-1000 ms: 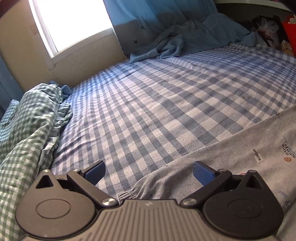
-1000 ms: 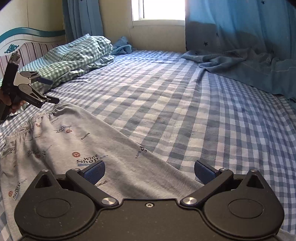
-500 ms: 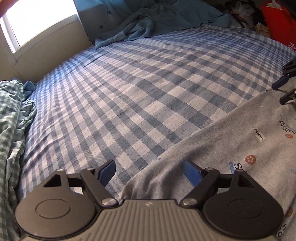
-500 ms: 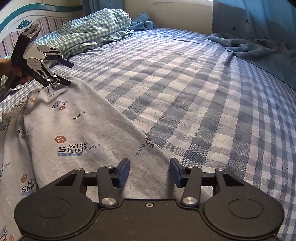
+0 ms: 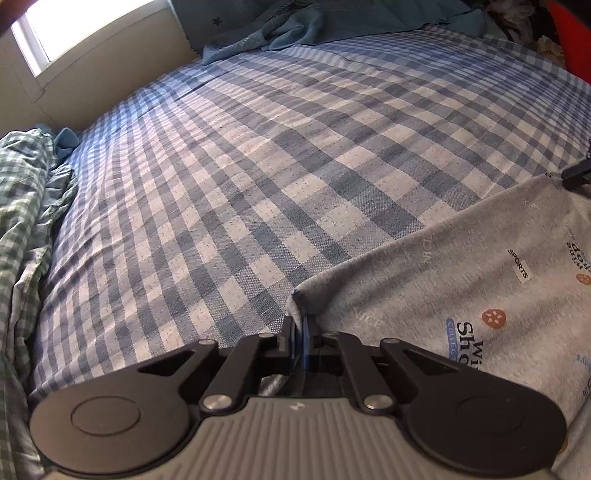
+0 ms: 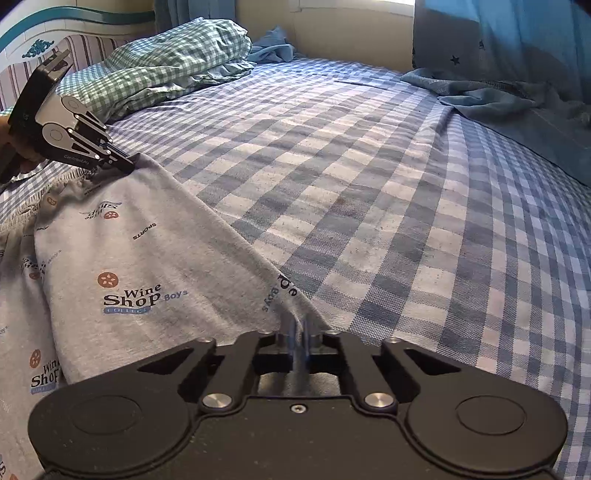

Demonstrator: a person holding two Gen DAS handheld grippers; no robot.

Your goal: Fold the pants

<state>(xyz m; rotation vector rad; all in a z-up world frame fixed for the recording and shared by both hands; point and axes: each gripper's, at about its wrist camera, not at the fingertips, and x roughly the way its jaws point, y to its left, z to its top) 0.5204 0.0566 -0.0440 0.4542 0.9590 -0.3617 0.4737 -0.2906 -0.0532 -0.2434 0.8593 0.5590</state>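
— Hidden or cut off? 
— Plenty. Only part of the grey printed pants [image 6: 122, 266] in either view: near end lost under the black body of the right tongs [image 6: 298, 334], left side running off the frame. Gathered waistband barely visible along the left edge of the right wrist view. Fabric between the pads hard to see at both pinch points (blue pads nearly touching, cloth squeezed thin).

— State of the tongs? 
— Both just closed down and now pressed together on cloth. Left tongs [image 5: 297, 332] pinching the far corner of the pants [image 5: 461, 280] by the waistband edge, corner lifted into a small peak. Right tongs pinching the same long edge further down the leg. Right tongs only a dark sliver at the right border of the left wrist view.

— Where are the pants? 
— Flat on the blue checked bed sheet [image 6: 388, 192], along the near side of the bed.

— Around them? 
— Green checked bedding [image 6: 173, 62] bunched by the headboard [image 6: 22, 40]; crumpled blue blanket [image 6: 509, 103] under the star-print curtain [image 6: 498, 40]; bright window [image 5: 85, 33] washed out. Hand on the left tool mostly out of frame.
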